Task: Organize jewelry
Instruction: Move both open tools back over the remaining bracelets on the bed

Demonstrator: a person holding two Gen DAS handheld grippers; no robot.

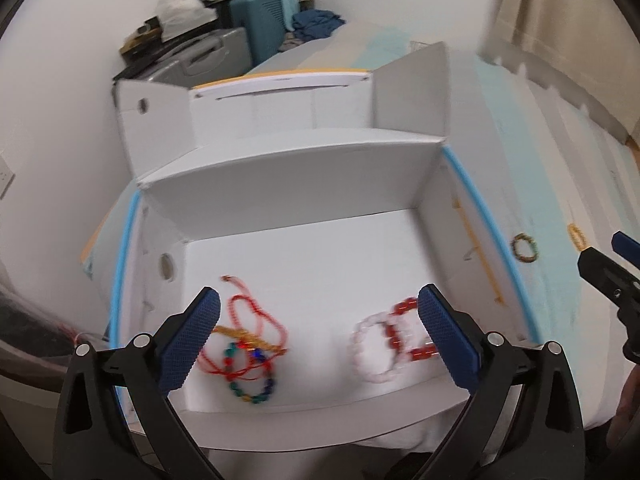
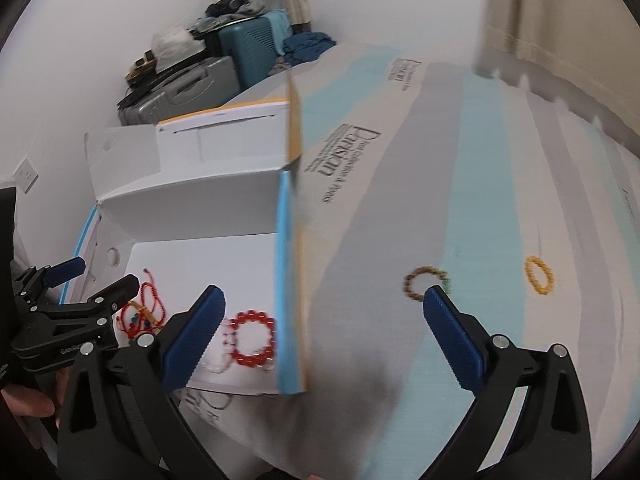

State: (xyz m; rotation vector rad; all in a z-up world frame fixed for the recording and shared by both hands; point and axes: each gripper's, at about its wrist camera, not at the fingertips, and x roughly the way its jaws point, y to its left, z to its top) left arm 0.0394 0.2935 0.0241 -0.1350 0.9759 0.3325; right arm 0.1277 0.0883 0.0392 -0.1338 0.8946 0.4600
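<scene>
Two bead bracelets remain outside the white box (image 2: 208, 216): a brown-green bracelet (image 2: 426, 282) just off the box's blue-edged side, and a yellow bracelet (image 2: 540, 274) farther out on the striped surface, possibly a bed. Both lie flat ahead of the right hand-held gripper (image 2: 322, 320), the nearer one, gaping and empty. The left hand-held gripper (image 1: 318, 330), also wide and empty, hangs above the box's red (image 1: 408, 330) and white bracelets (image 1: 378, 350).
</scene>
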